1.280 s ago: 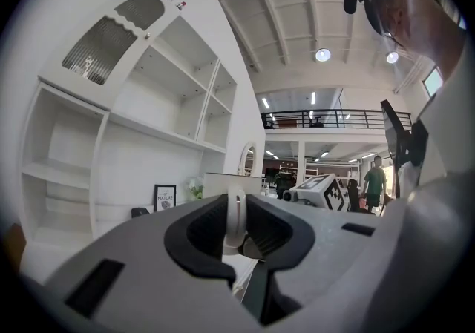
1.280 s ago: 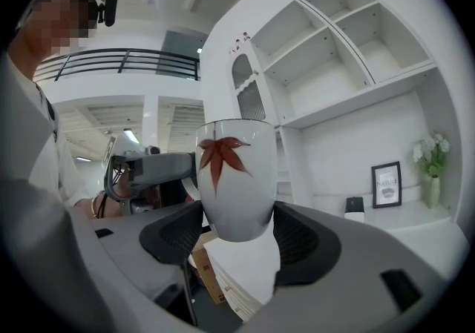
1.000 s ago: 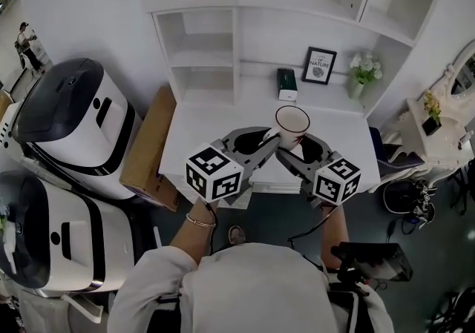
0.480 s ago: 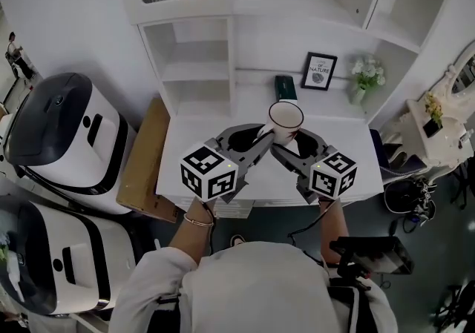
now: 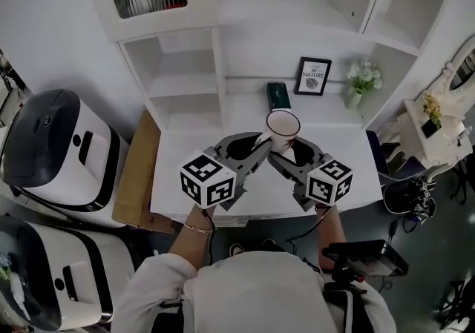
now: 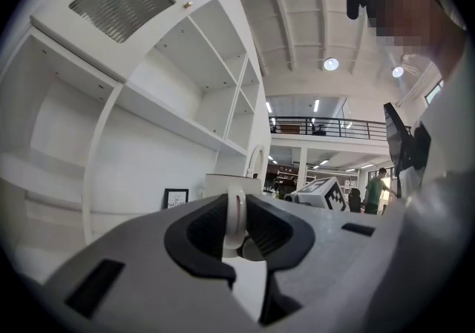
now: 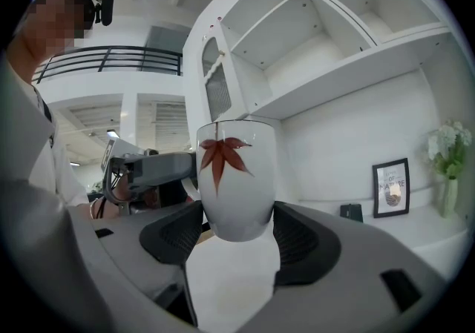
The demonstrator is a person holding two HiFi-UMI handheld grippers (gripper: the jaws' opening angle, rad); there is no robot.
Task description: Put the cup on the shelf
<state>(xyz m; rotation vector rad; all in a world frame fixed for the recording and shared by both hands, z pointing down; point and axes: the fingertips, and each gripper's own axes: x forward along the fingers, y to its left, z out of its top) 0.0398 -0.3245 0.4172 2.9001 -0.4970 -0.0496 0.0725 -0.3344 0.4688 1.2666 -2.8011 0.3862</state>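
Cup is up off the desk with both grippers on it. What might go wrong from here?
1. The left gripper pinches only the thin handle of the cup, while the right gripper clamps its rounded lower body. If the two move out of step, the cup may twist or slip.
2. The framed picture, dark box and flower vase stand at the back of the desk. A placement near them might knock them.

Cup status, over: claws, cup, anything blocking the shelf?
Left claw shut on cup handle. Right claw shut on cup base. Cup upright, above desk, not yet shelved. Nothing between cup and shelf.
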